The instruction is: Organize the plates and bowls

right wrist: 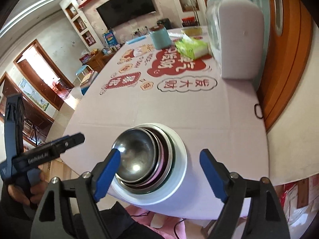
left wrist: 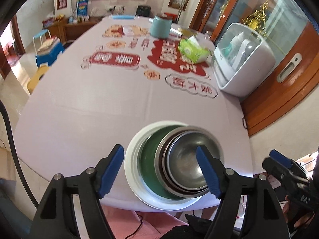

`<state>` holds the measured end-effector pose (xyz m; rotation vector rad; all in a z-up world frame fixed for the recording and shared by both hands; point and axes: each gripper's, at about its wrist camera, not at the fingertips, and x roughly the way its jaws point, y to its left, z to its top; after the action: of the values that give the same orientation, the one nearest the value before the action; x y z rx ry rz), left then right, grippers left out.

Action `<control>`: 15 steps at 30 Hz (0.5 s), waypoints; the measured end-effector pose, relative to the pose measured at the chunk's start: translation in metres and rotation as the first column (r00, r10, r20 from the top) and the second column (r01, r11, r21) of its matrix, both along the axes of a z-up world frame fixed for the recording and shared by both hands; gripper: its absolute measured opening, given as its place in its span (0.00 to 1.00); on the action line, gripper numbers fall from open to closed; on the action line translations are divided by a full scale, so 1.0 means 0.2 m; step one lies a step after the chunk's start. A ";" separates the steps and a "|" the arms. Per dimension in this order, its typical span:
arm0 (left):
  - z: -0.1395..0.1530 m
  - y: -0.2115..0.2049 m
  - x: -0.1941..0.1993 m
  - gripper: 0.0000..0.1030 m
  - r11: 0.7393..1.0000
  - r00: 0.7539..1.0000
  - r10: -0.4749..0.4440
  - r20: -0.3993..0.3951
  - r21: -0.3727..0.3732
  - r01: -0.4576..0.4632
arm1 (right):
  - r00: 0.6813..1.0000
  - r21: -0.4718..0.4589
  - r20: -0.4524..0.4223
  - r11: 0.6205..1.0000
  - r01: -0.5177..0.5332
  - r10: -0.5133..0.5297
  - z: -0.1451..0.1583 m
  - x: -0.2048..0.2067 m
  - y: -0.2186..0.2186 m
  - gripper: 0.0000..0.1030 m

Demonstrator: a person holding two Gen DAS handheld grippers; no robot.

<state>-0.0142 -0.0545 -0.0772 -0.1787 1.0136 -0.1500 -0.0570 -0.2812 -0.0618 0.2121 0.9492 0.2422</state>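
Both claws are released and I hold nothing: left gripper [left wrist: 160, 171] and right gripper [right wrist: 160, 173] hang over the nested steel bowls [left wrist: 187, 163] in the white plate [left wrist: 131, 171] at the table [left wrist: 79, 119] edge. Only the left view shows the green bowl [left wrist: 149, 169].

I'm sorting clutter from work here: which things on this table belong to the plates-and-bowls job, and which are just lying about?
Job:
- white round plate
- green plate
- nested steel bowls

Lying about:
- teal cylindrical canister
- green tissue pack
- white domed countertop appliance
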 end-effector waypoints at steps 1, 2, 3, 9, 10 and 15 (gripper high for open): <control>0.03 -0.01 -0.01 0.74 1.000 1.000 -0.001 0.014 0.008 0.001 | 1.000 -0.005 0.016 1.000 -0.003 0.003 0.03 -0.02 0.00 0.84; 0.06 -0.01 -0.02 0.75 1.000 1.000 -0.002 0.024 0.015 0.002 | 1.000 -0.009 0.026 1.000 -0.006 0.006 0.05 -0.04 0.01 0.86; 0.09 -0.02 -0.03 0.77 1.000 0.999 -0.001 0.033 0.019 0.001 | 0.999 -0.015 0.034 1.000 -0.009 0.009 0.07 -0.05 0.01 0.86; 0.18 -0.08 -0.11 0.80 0.998 0.998 0.004 0.058 0.055 -0.007 | 0.997 -0.034 0.076 0.999 0.011 -0.009 0.15 -0.17 0.06 0.89; 0.18 -0.09 -0.12 0.81 0.998 0.998 0.003 0.061 0.066 -0.007 | 0.996 -0.046 0.089 0.999 0.014 -0.010 0.16 -0.19 0.08 0.91; 0.18 -0.13 -0.20 0.83 0.994 0.998 0.002 0.060 0.105 -0.008 | 0.993 -0.073 0.107 0.996 0.058 -0.050 0.15 -0.28 0.11 0.93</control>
<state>-0.0541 -0.0811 -0.0414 -0.0803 0.9590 -0.0963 -0.1137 -0.2592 -0.0314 0.1535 0.8457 0.1658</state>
